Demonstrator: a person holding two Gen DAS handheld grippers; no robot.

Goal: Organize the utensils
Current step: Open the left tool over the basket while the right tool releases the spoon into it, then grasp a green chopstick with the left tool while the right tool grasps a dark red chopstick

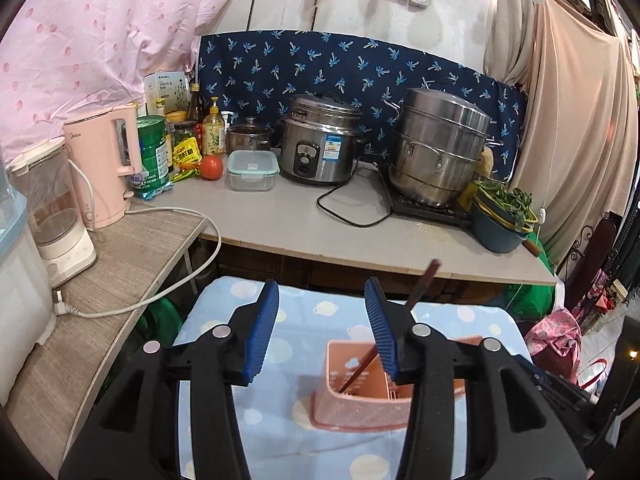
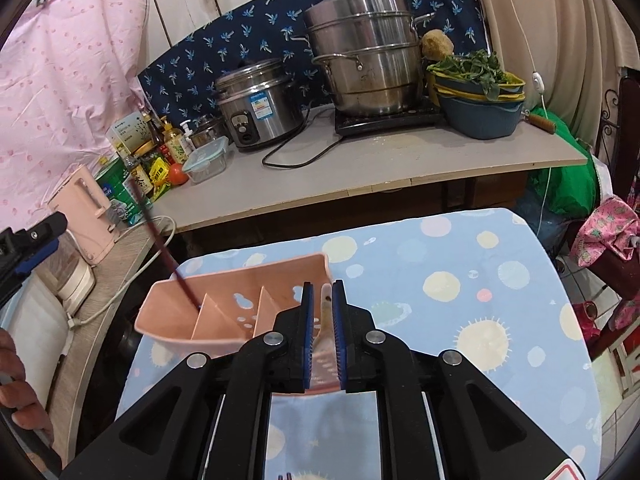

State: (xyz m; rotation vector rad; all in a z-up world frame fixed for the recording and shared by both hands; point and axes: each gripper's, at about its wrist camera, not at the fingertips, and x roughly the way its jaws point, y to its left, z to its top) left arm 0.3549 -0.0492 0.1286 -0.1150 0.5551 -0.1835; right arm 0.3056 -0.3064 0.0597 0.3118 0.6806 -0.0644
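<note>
Pink perforated plastic utensil caddy (image 2: 224,312) sits on blue dotted tablecloth (image 2: 460,280). Dark red chopstick (image 2: 160,236) leans in its left compartment. Right gripper (image 2: 320,340) pinched narrow on cream plastic utensil handle (image 2: 325,332) above caddy's right end. Left gripper (image 1: 322,332) spread wide, holding nothing, above caddy.

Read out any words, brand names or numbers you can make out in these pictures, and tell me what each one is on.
"Midea": pink kettle, faint, near its top.
White box: print too small to read.
Blue sticker on the rice cooker: blurred, unreadable.
Green tin and yellow packet: lettering present, too blurred to read.
Pink utensil holder: no text.
</note>
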